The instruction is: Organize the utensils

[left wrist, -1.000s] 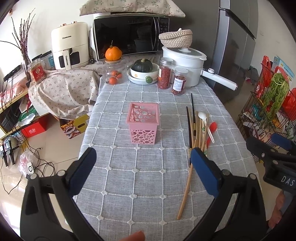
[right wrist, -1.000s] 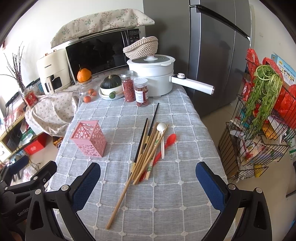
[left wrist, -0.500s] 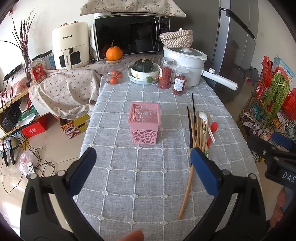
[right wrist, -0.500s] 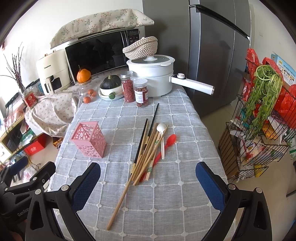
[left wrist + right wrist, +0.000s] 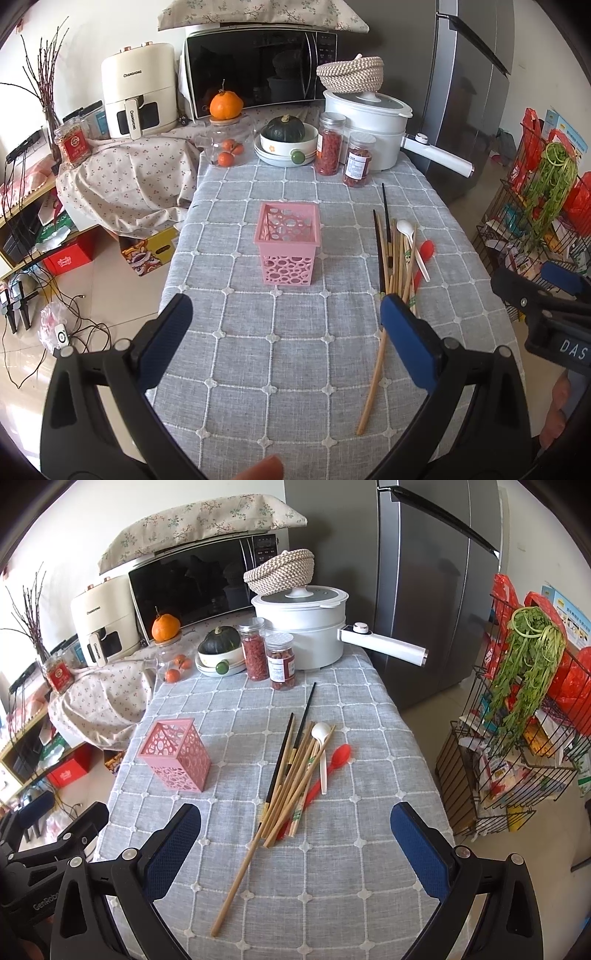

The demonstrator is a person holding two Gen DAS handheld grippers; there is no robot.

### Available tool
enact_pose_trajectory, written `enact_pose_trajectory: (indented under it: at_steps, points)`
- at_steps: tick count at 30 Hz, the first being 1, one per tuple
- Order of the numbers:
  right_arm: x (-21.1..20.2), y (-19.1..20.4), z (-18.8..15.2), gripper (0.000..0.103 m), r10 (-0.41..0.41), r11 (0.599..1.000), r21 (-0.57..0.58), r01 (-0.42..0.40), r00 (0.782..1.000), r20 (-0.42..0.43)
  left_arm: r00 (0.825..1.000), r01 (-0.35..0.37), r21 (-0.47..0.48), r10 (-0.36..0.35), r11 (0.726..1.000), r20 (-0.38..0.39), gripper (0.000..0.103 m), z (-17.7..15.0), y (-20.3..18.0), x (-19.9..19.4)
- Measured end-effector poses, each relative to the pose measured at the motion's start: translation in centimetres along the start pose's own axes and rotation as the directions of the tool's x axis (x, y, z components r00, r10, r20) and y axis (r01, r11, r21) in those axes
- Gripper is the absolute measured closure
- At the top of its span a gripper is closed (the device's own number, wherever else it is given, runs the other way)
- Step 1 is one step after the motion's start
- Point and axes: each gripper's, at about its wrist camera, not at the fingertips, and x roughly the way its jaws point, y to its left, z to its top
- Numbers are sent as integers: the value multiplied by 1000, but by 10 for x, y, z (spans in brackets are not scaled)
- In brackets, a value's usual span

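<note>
Both grippers gape wide, holding nothing — left gripper (image 5: 284, 332), right gripper (image 5: 295, 834). Ahead of the left jaws stands the pink holder (image 5: 288, 243); the chopsticks (image 5: 291, 775) lie between the right jaws.

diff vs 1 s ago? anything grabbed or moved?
Left gripper eased slightly forward toward the pink holder. Nothing grabbed or released. Right gripper is open as before, over the chopsticks; white spoon and red spoon lie where they were.
</note>
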Motion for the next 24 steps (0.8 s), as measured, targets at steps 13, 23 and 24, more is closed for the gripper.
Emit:
enact_pose_trajectory:
  at_steps: [13,23,24]
  points:
    - [0,-2,0,0,4,1000,10,-4,1000,-3,1000,-16,16,16,1000,0,2,0,-1,2]
    - [2,-1,0,0,2,1000,9,-2,1000,-8,1000,-13,22,13,1000,0,2,-1,-3,3]
    - [2,-1,0,0,2,1000,8,-2,1000,-9,1000,-12,23,12,1000,0,2,-1,-3,3]
